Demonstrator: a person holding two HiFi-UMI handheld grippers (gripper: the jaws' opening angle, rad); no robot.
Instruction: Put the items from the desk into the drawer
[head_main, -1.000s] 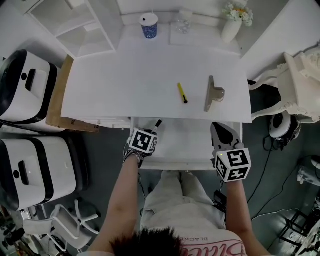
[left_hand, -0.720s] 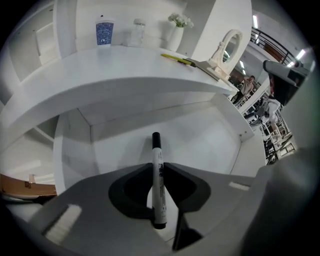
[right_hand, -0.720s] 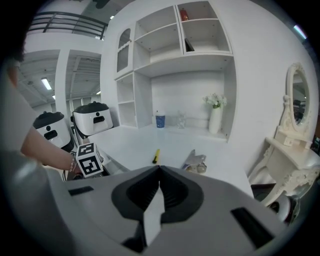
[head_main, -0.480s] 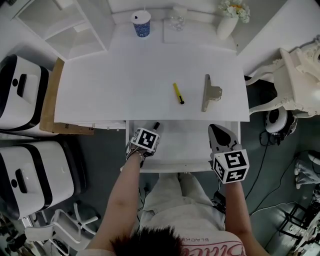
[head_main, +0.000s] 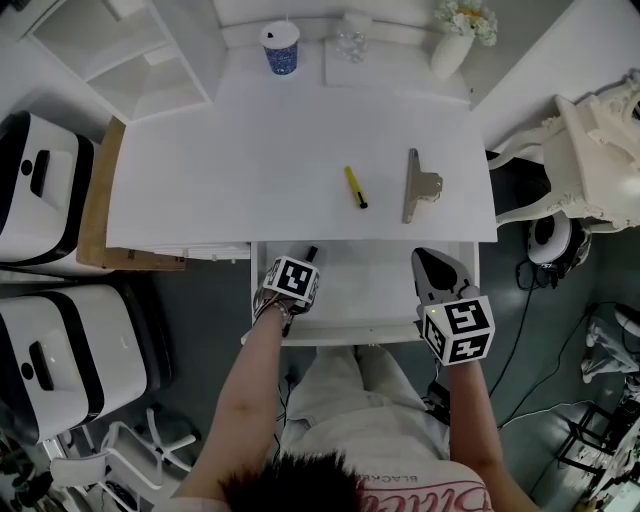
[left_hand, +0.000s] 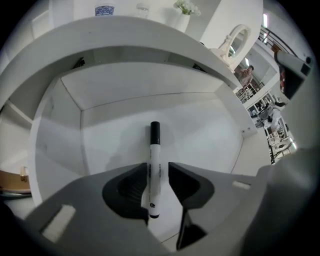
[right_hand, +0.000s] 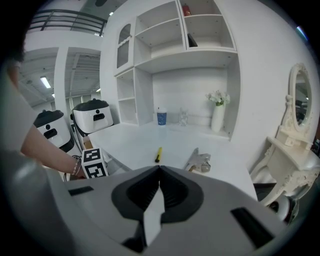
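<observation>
Desk (head_main: 250, 170) with its drawer (head_main: 370, 290) pulled out at the near edge. The left gripper (left_hand: 159, 171) points down into the drawer's left part. Its jaws have just been opening and stand slightly apart, gripping nothing. The right gripper (head_main: 428, 258), at the drawer's right, is closed and empty. A metal clip (head_main: 420, 188) and yellow pen (head_main: 355, 187) lie on the desk. The marker (left_hand: 153, 150) lies on the drawer floor between the left jaws, black cap at the far end.

marker (left_hand: 153, 150) lies in the drawer (head_main: 370, 288) — on the desk (head_main: 250, 170) behind, pen (head_main: 354, 187) left of clip (head_main: 420, 186).
</observation>
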